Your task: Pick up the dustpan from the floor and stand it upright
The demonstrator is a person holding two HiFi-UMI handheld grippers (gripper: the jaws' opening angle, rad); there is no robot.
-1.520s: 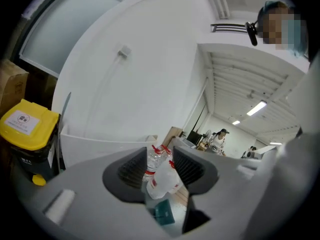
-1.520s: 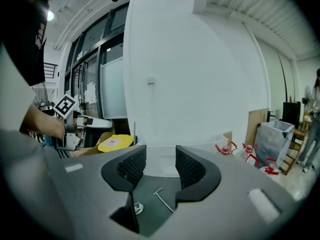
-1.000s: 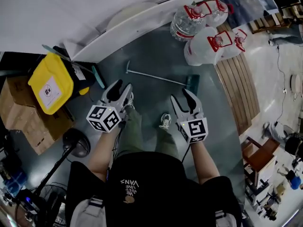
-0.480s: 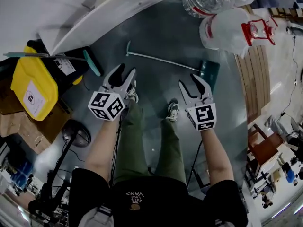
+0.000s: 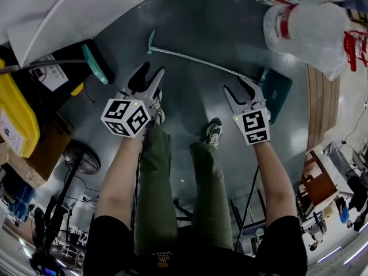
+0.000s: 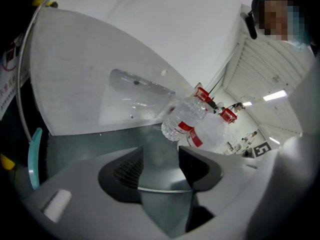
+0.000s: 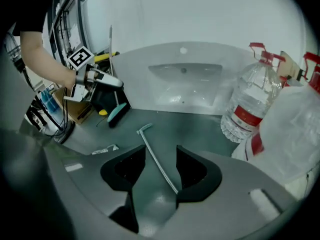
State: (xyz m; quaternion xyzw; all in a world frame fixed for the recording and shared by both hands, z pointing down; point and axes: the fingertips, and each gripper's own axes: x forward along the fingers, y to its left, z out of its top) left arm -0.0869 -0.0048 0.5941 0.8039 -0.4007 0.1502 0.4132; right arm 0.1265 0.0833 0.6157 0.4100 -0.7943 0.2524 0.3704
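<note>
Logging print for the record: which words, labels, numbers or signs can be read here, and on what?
No text can be read.
Red bottle label: blurred.
White sticker beside the brush: too small.
Shirt print: too small.
Marker cubes: square patterns only, no words.

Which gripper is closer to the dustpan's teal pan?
Right. The right gripper sits just beside the teal pan, above its handle; the left gripper is off toward the handle's far end.
</note>
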